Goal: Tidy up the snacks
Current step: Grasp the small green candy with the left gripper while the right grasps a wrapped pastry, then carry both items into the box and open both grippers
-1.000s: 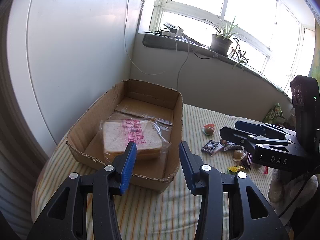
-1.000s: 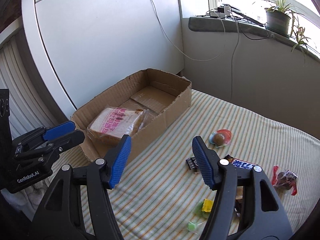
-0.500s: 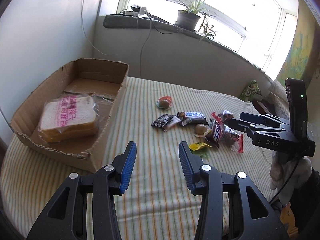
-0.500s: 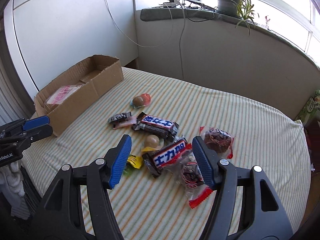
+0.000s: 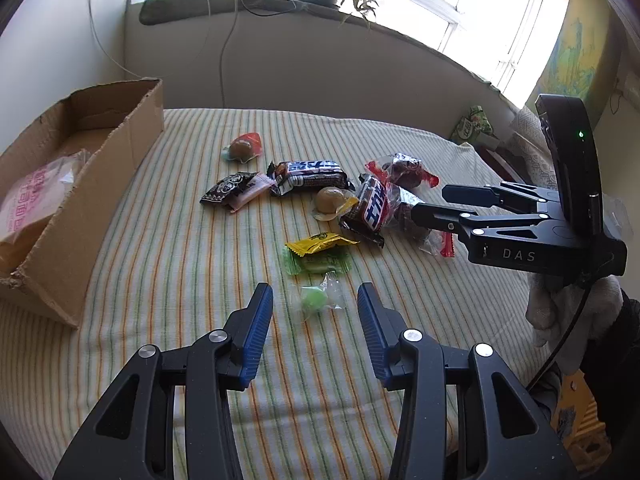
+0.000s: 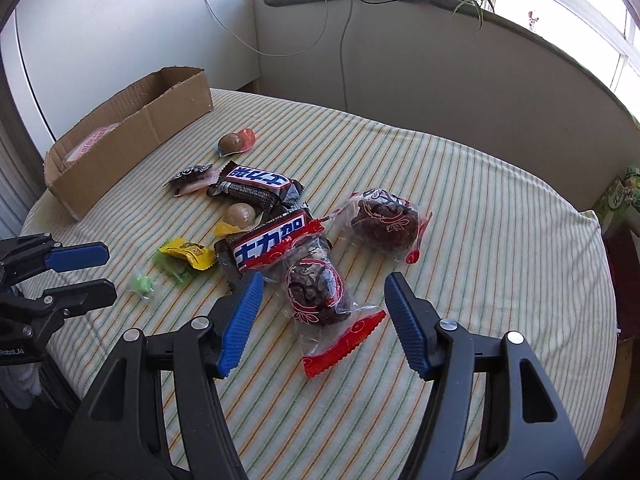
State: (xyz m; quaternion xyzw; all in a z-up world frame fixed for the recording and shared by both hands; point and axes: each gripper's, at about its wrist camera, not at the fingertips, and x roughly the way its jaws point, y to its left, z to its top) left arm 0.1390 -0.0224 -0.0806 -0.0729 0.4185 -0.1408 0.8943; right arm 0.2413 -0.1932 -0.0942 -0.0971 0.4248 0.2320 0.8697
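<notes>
The left tongs stand spread around the small green candy, the right tongs spread over a dark wrapped cake. Best lower straight, pinch the body not the loose wrapper, then carry to the far-left cardboard box.

Two dark cakes in clear red-edged wrappers lie ahead of the right tool: one between its fingers, the other beyond. Two chocolate bars, two round brown sweets and one small black packet lie farther out. One pale green candy sits between the left tool's fingers, one yellow sachet and one green sachet just past it, one cardboard box to its left.
</notes>
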